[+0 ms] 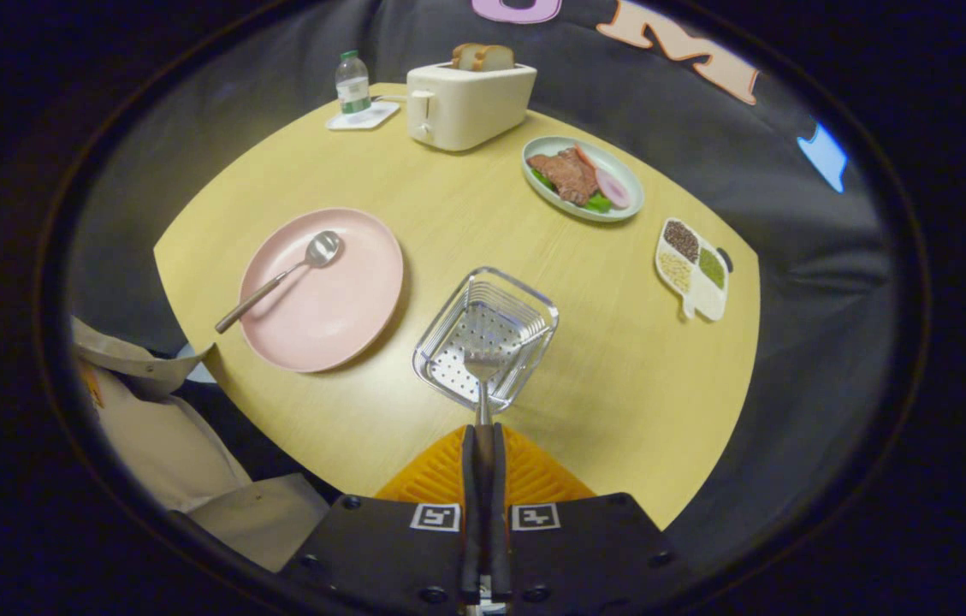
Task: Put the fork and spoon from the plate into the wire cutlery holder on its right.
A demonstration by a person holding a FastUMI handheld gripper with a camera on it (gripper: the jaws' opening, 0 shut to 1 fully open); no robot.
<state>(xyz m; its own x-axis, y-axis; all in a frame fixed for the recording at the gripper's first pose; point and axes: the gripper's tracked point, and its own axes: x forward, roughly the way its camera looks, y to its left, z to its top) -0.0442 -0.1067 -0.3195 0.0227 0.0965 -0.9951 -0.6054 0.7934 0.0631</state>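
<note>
Gripper [483, 432]: jaws closed on handle of fork [482, 370], both fingers [469, 479] pressing it. Fork tines ahead of the fingers, over the near end of the wire cutlery holder [487, 336]. Holder upright on the counter [619, 385], just beyond the fingers, right of the pink plate [337, 308]. Spoon [281, 278] lying on the plate, bowl toward the far side, handle overhanging the plate's near-left rim. Person's sleeve [157, 428] at the counter's near-left edge. Further right: divided dish [693, 267] with grains. Beyond: oval plate [583, 177] with meat and greens. Farthest: toaster [467, 104] holding bread slices, water bottle [352, 83] on a coaster [363, 117] to its left.
</note>
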